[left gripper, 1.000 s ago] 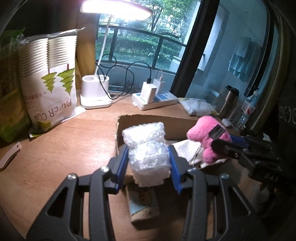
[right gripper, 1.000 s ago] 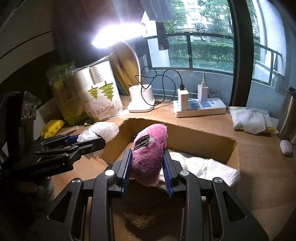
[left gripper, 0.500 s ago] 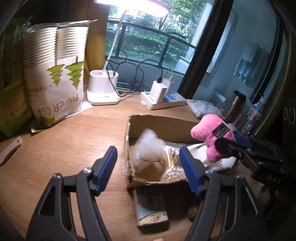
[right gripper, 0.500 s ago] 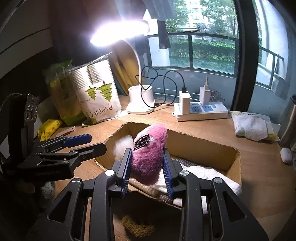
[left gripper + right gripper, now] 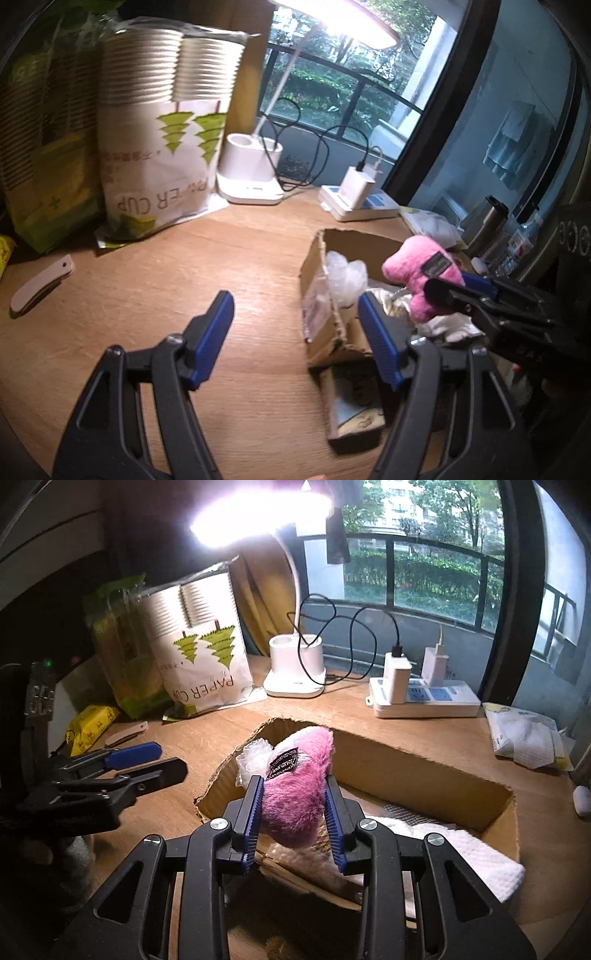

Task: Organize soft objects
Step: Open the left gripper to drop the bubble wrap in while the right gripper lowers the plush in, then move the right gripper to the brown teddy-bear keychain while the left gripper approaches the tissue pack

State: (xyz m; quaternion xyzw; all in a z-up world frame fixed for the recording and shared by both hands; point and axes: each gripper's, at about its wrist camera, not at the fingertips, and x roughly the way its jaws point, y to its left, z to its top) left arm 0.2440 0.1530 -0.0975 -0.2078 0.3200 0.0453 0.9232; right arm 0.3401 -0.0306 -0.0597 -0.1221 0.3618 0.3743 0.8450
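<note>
Pink plush toy (image 5: 295, 794): pinched between the blue pads of the right hand-held gripper (image 5: 293, 814), black label facing up, held over the near left part of the cardboard box (image 5: 417, 771). In the left wrist view the same toy (image 5: 417, 273) sits above the box's far side, with the right hand-held gripper's dark fingers closed around its lower part.

Bubble wrap bundle (image 5: 345, 273): lies inside the box, against the wall nearest the left hand-held gripper. In the right wrist view it shows as a white crinkled lump (image 5: 255, 757) just beside the toy, at the box's left corner.

Left hand-held gripper (image 5: 295, 332): jaws spread wide, nothing between them. Its left finger is over bare tabletop (image 5: 147, 280); its right finger overlaps the box's near corner in the picture. Contact with the box: cannot tell.

Box contents: a white towel-like cloth (image 5: 454, 845) lies along the bottom to the right, with further pale soft material under the toy.

Surroundings on the tabletop: a bag of paper cups (image 5: 166, 129) at the back left, a lit white desk lamp (image 5: 295, 668) beside it, a white power strip (image 5: 424, 701) with chargers plugged in, a folded white packet (image 5: 524, 734) at the far right, and a pale folding knife (image 5: 40, 284) lying well apart to the left.
</note>
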